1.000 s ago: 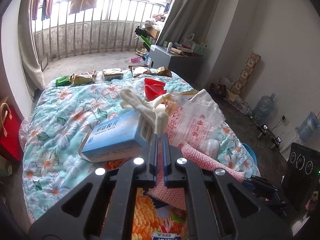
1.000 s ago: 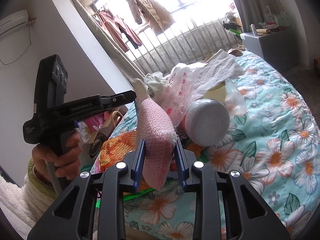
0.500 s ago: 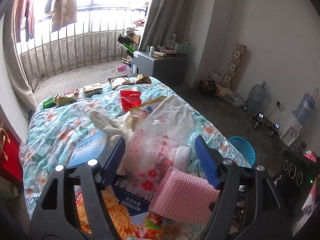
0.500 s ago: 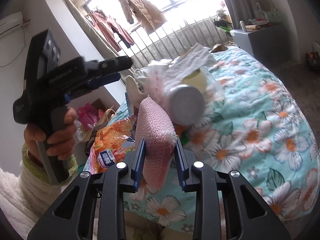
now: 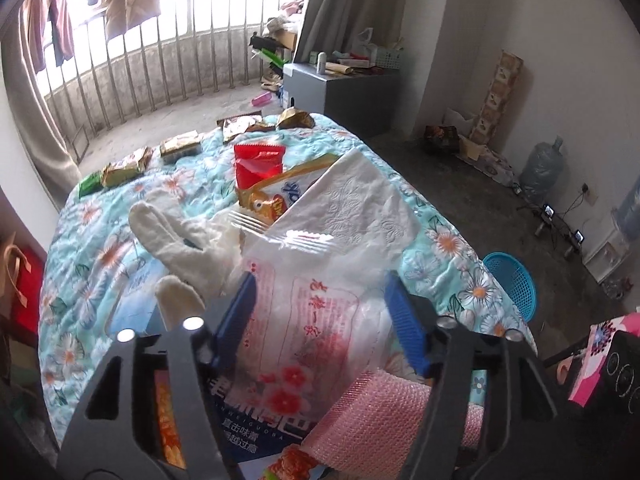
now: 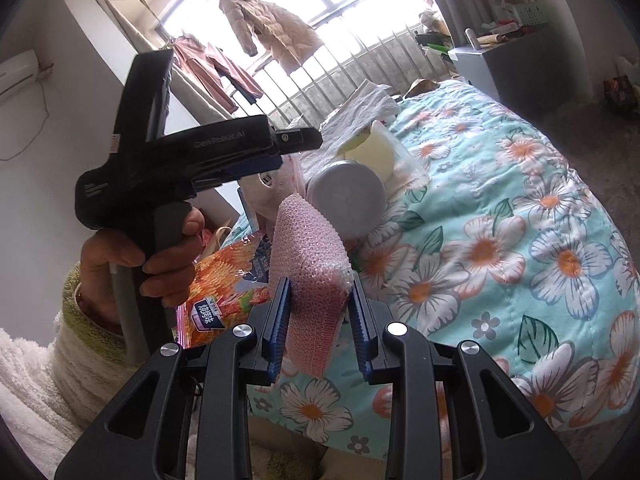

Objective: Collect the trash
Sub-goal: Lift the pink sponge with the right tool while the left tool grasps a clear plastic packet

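Note:
On the flowered quilt lies a heap of trash: a clear plastic bag with red print (image 5: 316, 320), a white tissue (image 5: 360, 200), a white glove (image 5: 188, 240) and a red snack packet (image 5: 258, 164). My left gripper (image 5: 318, 284) straddles the printed bag. Its jaws are closing, the bag lies between them, and the pads do not clearly squeeze it. In the right wrist view the left gripper (image 6: 296, 148), held in a hand, hovers over the heap beside a round white tub (image 6: 346, 196). My right gripper (image 6: 320, 286) is shut on a pink bubble-wrap piece (image 6: 310, 248).
An orange snack bag (image 6: 228, 276) lies at the quilt's near edge. Several wrappers (image 5: 124, 168) line the bed's far end. A blue basket (image 5: 512, 280) stands on the floor right of the bed, with water bottles and a grey cabinet (image 5: 336, 88) beyond.
My left gripper let go of the white glove, opened wide and shifted right over the printed bag, then narrowed somewhat. My right gripper kept the pink bubble wrap and moved slightly.

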{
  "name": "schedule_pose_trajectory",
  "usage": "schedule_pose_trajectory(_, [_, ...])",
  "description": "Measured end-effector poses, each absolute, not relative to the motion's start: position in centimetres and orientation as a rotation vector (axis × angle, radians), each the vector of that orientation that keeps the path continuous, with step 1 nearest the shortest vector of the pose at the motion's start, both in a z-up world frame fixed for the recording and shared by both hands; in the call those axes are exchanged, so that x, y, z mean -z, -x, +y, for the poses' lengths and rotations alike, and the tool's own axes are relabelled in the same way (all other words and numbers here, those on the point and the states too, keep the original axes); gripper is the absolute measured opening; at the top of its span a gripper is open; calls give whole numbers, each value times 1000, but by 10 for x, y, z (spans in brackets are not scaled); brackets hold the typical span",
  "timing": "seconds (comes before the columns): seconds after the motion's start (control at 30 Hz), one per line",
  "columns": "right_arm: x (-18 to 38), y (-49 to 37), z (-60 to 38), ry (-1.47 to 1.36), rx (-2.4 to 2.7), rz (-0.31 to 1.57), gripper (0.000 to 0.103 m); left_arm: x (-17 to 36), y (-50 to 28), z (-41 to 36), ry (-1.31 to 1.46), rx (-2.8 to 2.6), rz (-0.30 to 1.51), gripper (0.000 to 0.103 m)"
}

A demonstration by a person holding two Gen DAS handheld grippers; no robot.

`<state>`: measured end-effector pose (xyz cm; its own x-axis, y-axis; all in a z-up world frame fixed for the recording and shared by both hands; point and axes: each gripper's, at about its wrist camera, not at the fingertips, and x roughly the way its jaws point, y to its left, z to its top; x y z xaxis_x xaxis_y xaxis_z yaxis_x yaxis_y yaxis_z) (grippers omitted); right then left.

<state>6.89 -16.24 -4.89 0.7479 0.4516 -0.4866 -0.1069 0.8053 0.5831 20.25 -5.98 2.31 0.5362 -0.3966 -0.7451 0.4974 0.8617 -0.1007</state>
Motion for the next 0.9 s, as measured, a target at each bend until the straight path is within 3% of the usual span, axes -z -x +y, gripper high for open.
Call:
schedule_pose_trajectory(0.2, [49,-66,-166,-578,-326,656,28,-25,-200,-56,-93,537,863,19])
schedule_pose_trajectory(0.37, [43,-60,-167,-575,-328,638,28,-35,-188,-51,-95,549,839,6])
schedule_pose_trajectory(0.9, [-3,-15,-208,-555,-203,484,28,-117,-113,-19,-57,594,599,3])
